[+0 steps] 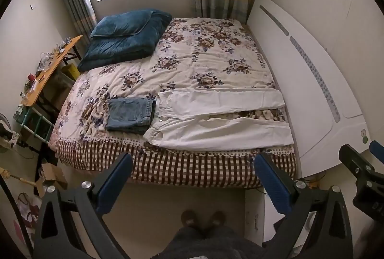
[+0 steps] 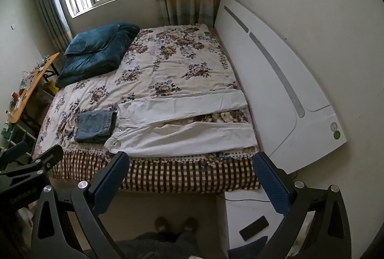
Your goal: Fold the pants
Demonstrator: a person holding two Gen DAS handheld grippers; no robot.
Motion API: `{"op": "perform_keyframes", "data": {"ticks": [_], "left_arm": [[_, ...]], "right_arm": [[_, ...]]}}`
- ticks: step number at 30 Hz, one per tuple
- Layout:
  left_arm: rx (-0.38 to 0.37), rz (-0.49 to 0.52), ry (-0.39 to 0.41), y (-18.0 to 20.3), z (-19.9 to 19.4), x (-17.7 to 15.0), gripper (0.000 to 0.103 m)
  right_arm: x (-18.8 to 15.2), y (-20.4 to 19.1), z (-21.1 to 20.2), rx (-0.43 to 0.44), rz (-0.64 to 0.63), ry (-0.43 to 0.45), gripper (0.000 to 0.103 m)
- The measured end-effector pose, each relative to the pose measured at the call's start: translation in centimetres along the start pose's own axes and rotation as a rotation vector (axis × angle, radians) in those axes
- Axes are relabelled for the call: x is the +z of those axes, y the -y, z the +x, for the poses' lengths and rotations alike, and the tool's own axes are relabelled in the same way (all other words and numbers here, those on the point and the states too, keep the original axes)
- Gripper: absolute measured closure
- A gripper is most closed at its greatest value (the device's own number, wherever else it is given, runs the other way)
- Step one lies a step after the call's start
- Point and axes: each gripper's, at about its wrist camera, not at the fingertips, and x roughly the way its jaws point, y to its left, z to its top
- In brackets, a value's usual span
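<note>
White pants lie spread flat near the front edge of the bed, waist to the left, both legs pointing right toward the headboard; they also show in the right wrist view. Folded blue jeans lie just left of the waist. My left gripper is open and empty, held back from the bed over the floor. My right gripper is open and empty too, beside the left one, also short of the bed edge.
A folded dark teal quilt and pillow lie at the bed's far left. A white headboard runs along the right. A cluttered wooden table stands at left. A white nightstand holds a phone. My feet are on the floor.
</note>
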Motion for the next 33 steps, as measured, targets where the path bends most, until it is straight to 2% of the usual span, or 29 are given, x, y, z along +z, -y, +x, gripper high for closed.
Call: {"op": "perform_keyframes", "data": {"ticks": [23, 33], "left_arm": [[-0.004, -0.005, 0.02, 0.0, -2.5, 2.3, 0.0], [-0.005, -0.007, 0.024, -0.2, -2.5, 2.1, 0.0]], "right_arm": [[0.2, 0.6, -0.8, 0.016, 0.007, 0.008, 0.0], [0.1, 0.7, -0.7, 0.019, 0.008, 0.007, 0.0]]}}
